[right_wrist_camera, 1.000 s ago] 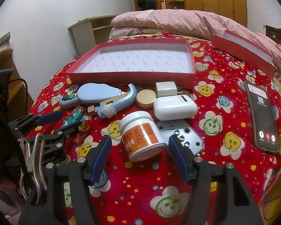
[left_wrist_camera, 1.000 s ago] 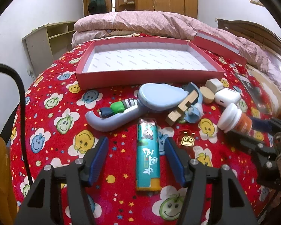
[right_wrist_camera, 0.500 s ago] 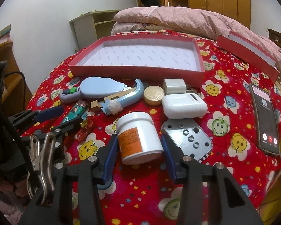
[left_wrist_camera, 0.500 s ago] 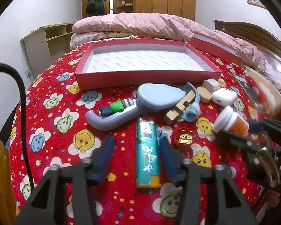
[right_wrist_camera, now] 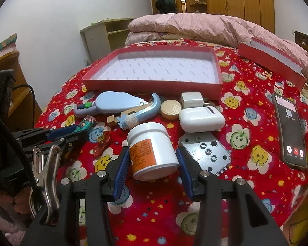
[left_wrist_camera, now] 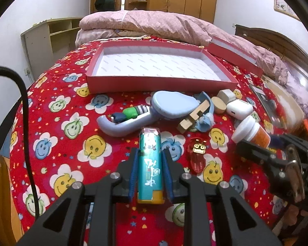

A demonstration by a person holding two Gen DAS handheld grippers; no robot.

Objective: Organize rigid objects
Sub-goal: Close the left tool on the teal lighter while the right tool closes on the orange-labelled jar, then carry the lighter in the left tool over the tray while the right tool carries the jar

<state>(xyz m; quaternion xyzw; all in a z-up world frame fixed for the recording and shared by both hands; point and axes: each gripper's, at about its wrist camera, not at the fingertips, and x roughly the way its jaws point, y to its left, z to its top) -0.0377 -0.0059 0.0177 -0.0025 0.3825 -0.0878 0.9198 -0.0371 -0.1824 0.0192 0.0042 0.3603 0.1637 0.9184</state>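
Note:
My left gripper (left_wrist_camera: 150,157) is shut on a teal lighter (left_wrist_camera: 150,167) that lies on the red quilt. My right gripper (right_wrist_camera: 152,155) is shut on a white jar with an orange label (right_wrist_camera: 152,149), which also shows in the left wrist view (left_wrist_camera: 250,132). An empty red box (left_wrist_camera: 158,78) stands behind the pile; it also shows in the right wrist view (right_wrist_camera: 154,82). In the pile lie a light blue case (left_wrist_camera: 172,105), a blue curved tool (right_wrist_camera: 141,111), a wooden block (left_wrist_camera: 192,117), a round wooden disc (right_wrist_camera: 171,107), a white earbud case (right_wrist_camera: 201,120) and a white cube (right_wrist_camera: 192,100).
A red clip (left_wrist_camera: 197,153) lies right of the lighter. A grey perforated metal plate (right_wrist_camera: 207,153) lies right of the jar. A phone (right_wrist_camera: 290,127) lies at the right. The red box lid (right_wrist_camera: 271,57) leans at the back right. Bedding is piled behind the box.
Both grippers have closed: the left onto the lighter, the right onto the white jar. Both have moved slightly forward.

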